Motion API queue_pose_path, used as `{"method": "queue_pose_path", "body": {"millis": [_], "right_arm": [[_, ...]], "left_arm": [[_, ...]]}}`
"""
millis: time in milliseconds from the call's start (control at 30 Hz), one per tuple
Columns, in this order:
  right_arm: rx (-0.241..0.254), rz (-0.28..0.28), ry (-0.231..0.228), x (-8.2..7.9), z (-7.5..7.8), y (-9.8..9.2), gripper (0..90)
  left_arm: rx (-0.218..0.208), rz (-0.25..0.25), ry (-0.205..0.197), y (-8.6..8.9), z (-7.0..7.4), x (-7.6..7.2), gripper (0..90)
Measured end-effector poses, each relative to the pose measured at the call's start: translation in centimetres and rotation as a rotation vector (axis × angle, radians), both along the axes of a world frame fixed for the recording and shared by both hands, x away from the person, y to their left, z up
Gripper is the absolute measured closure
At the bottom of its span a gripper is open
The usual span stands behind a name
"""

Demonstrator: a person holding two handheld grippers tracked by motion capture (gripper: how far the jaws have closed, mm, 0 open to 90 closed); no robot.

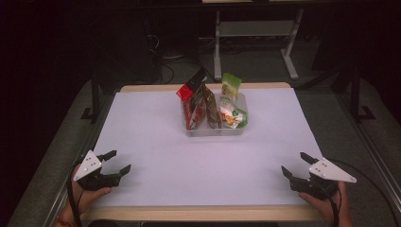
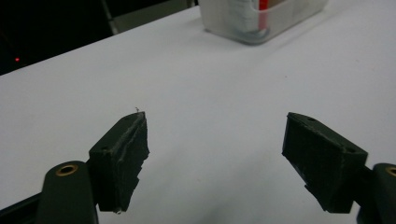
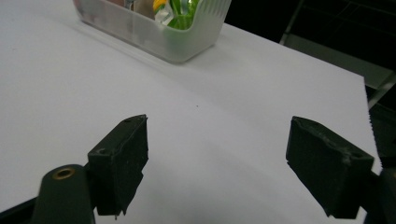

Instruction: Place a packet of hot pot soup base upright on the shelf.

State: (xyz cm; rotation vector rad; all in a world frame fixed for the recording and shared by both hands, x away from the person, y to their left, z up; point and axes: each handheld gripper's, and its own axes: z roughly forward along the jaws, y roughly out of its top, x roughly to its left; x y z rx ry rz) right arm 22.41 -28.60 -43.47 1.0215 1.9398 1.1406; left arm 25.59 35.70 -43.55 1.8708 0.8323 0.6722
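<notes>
so we keep both grippers low at the near corners of the table [image 1: 142, 142], likely a resting stance, well apart from the bin [image 1: 215, 128] at the far middle, where three pouches stand upright, propped by its walls. left gripper [image 1: 117, 163] and right gripper [image 1: 294, 164] both gape wide, holding and touching nothing.

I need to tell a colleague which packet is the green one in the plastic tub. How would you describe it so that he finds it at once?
On the white table, look at the clear plastic tub near the far edge. The green and white snack pouch stands at the tub's right end. Its neighbours to the left, the red packet and the dark brown packet, have no green.
</notes>
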Motion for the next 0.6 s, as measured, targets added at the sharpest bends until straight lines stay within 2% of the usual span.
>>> {"method": "queue_pose_path", "body": {"millis": [67,133,233,367,500,600], "right_arm": [[0.024,-0.011,0.0,-0.1,0.0,-0.3,20.6],[0.041,-0.02,-0.001,-0.2,-0.1,-0.5,20.5],[0.036,-0.023,0.001,-0.3,-0.2,-0.3,20.6],[0.008,-0.006,0.012,-0.1,-0.3,0.3,20.6],[0.002,-0.004,0.016,-0.2,-0.4,0.5,20.7],[0.01,-0.004,0.015,-0.1,-0.3,0.6,20.6]], "left_arm": [[-0.038,0.02,0.004,0.3,-0.3,-0.2,19.9],[-0.034,0.035,0.001,0.4,-0.5,-0.3,18.8],[-0.089,0.049,0.005,0.7,-0.5,-0.4,18.7],[-0.093,0.058,-0.005,0.8,-0.4,-0.6,18.4],[-0.103,0.062,0.0,0.7,-0.5,-0.7,18.2],[-0.083,0.06,0.002,0.6,-0.7,-0.9,18.0]]}}
